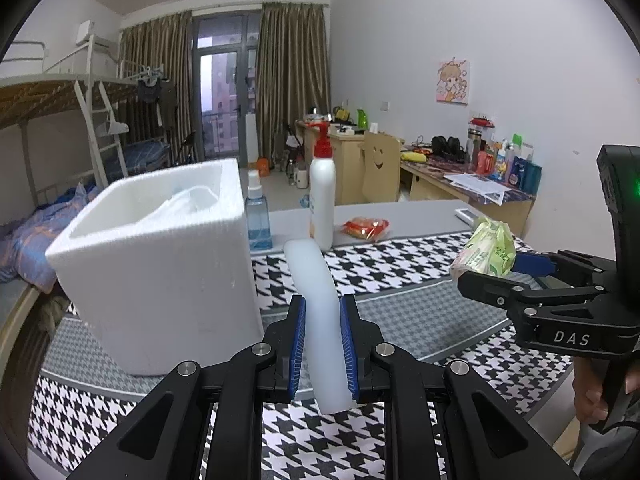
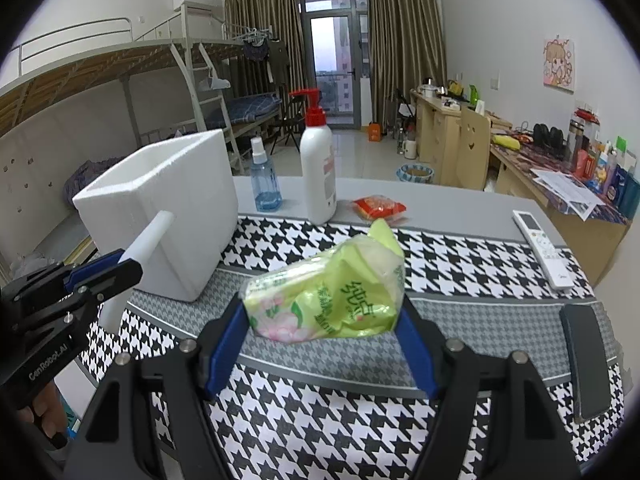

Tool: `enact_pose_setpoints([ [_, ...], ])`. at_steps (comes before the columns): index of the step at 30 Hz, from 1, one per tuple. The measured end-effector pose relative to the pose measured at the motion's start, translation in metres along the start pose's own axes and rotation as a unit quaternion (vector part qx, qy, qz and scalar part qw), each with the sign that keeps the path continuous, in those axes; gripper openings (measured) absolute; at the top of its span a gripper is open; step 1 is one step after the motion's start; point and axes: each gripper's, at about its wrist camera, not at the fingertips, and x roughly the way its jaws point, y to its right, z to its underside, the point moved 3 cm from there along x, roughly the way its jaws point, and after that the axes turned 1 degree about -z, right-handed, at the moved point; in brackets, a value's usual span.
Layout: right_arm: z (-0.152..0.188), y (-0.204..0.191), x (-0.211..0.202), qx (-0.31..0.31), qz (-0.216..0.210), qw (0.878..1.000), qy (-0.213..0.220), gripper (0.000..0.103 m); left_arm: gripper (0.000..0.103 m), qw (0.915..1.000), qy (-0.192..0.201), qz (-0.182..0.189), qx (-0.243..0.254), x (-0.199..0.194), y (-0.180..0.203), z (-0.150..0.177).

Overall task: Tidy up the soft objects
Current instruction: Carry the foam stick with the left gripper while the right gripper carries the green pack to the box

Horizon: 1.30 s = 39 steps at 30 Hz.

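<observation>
My left gripper is shut on a white curved foam strip, held above the table just right of a white foam box. The strip and left gripper also show at the left of the right wrist view, beside the box. My right gripper is shut on a green tissue pack, lifted over the houndstooth cloth. In the left wrist view the pack and right gripper are at the right. A white bag lies inside the box.
A blue spray bottle, a white pump bottle and a red snack packet stand behind the cloth. A white remote and a dark phone lie at the right. A bunk bed is left, desks right.
</observation>
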Motion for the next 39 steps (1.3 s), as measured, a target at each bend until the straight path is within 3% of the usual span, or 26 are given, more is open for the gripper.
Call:
enact_pose_setpoints([
  [14,-0.024,-0.008,-0.012,0.002,-0.003,1.000,0.027,0.075,0.019,0.9991,0.041,-0.005,0.007,-0.015,-0.009,-0.027],
  [39,-0.053,-0.023,-0.016,-0.015,-0.006,0.998,0.056,0.075,0.019,0.9967,0.077,-0.023,0.012,-0.023,-0.027,-0.049],
])
